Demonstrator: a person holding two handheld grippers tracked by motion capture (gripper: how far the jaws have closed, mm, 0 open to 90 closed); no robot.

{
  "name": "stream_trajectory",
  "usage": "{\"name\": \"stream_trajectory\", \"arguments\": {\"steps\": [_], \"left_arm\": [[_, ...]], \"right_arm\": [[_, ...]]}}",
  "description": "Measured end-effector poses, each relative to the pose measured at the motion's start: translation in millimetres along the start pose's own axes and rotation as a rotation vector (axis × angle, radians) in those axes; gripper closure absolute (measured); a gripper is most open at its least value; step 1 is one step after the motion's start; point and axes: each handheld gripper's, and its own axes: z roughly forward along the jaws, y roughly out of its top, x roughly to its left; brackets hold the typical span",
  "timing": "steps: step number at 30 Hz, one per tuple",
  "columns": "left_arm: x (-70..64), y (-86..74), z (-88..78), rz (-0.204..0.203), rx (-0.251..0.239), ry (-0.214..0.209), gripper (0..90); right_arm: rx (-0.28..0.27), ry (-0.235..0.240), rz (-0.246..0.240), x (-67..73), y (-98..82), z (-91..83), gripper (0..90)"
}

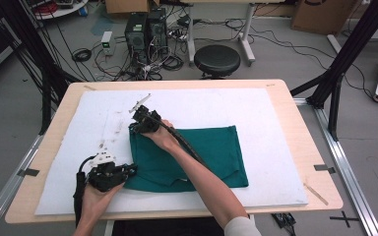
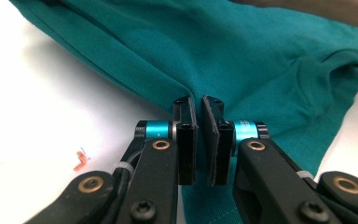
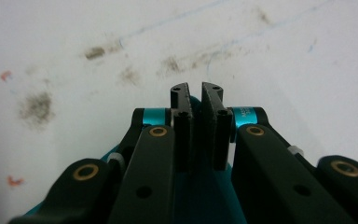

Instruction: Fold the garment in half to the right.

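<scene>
We find a folded teal knit-fabric garment (image 1: 192,157) lying flat on the white foam board (image 1: 275,147) that covers the light wooden table (image 1: 320,162), set slightly toward the near edge and left of centre. Its long axis runs across the table, left to right in the high view; the right end is cut square, and the near edge shows a curved opening with a pale label inside. The cloth is smooth on top, with shallow creases near the left side and a stitched hem seen in the left gripper view.

The left gripper (image 1: 130,170) sits at the near-left corner of the garment, its jaws clamped on a ridge of the fabric (image 2: 198,105). The right gripper (image 1: 137,118) is at the far-left corner, its jaws closed together with teal cloth (image 3: 195,103) between the pads. The board near it carries dark smudges (image 3: 36,108).
</scene>
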Motion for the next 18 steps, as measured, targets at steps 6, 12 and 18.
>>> {"name": "stream_trajectory", "arguments": {"steps": [6, 12, 18], "left_arm": [[1.8, 3.6, -10.4, -0.003, -0.025, -0.002, 84.2], [4.8, 8.5, -26.5, -0.007, -0.058, -0.018, 84.2], [4.4, 10.0, -29.0, -0.014, -0.064, -0.047, 84.1]], "right_arm": [[-0.062, 0.016, 0.032, -0.4, 6.4, -12.2, 84.5], [-0.101, 0.020, 0.025, 4.4, 13.9, -18.3, 84.5], [-0.102, 0.012, -0.009, 8.8, 18.8, -22.7, 84.3]]}}
